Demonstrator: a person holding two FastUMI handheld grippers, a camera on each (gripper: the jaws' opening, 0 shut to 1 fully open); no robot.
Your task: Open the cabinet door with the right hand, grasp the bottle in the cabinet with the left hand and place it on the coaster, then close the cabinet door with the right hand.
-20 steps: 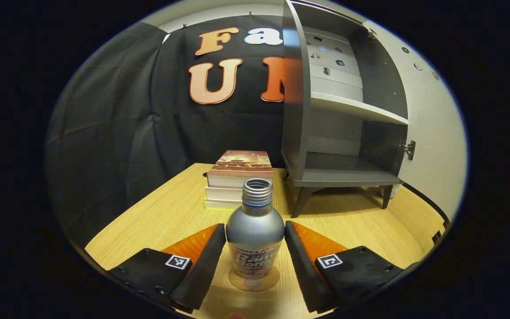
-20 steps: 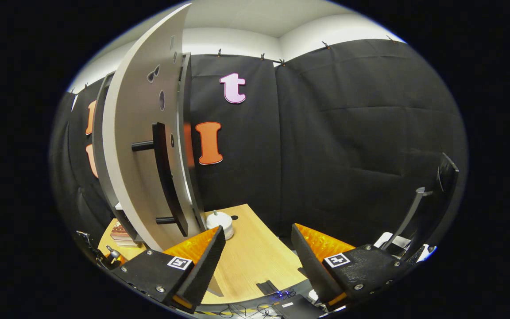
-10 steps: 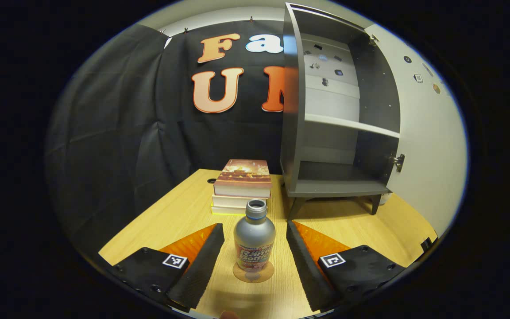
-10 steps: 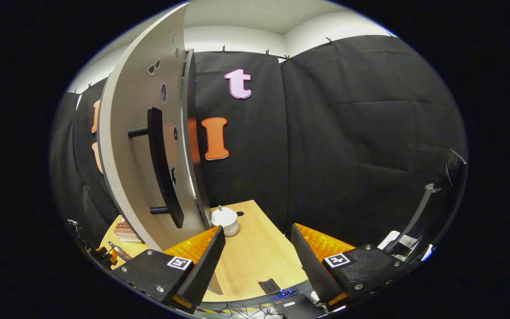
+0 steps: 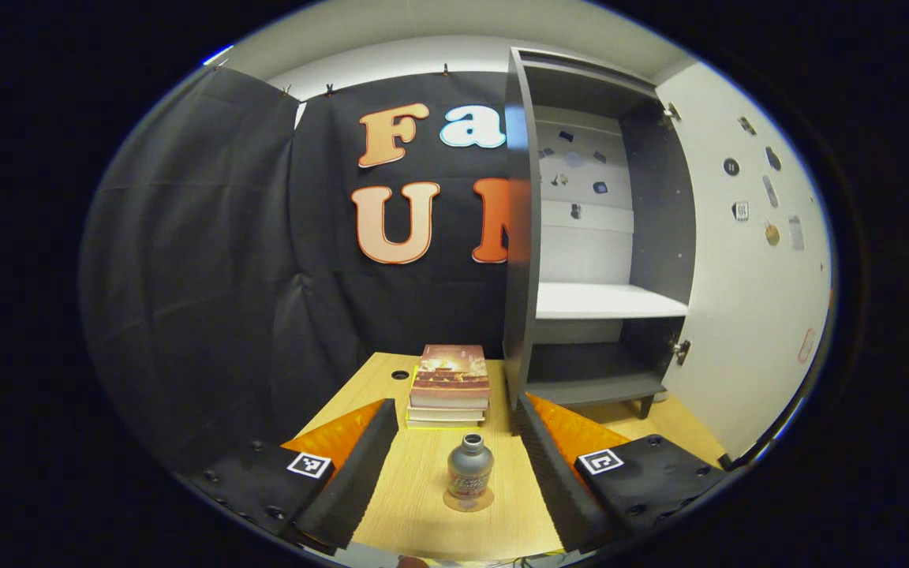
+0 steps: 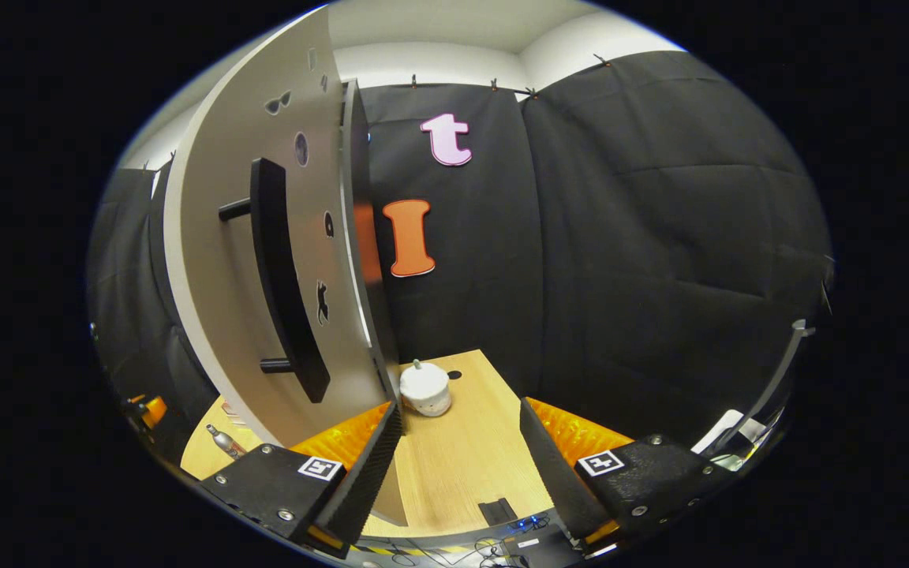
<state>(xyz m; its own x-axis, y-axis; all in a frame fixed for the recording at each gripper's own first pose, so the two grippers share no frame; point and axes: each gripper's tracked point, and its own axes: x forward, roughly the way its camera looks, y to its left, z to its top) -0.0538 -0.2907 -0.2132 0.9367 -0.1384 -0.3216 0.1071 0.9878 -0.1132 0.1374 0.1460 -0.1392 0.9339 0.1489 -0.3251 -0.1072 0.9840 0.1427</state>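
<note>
- Two grippers, each wide open, holding nothing: left gripper, right gripper.
- Bottle: upright on coaster, between left fingers, untouched.
- Cabinet: door open, handle near right gripper.
- Books: stacked behind bottle on table.

On the wooden surface I see a stack of books, lying flat near the back edge; the top book has a reddish cover, and under it there are some more with pale page edges; just left of the stack there is a small round hole in the surface. In the right gripper view a small white round object with a little knob on top stands on the surface, beside another round hole; at the front edge, some cables and a dark device with small blue lights are lying.
</note>
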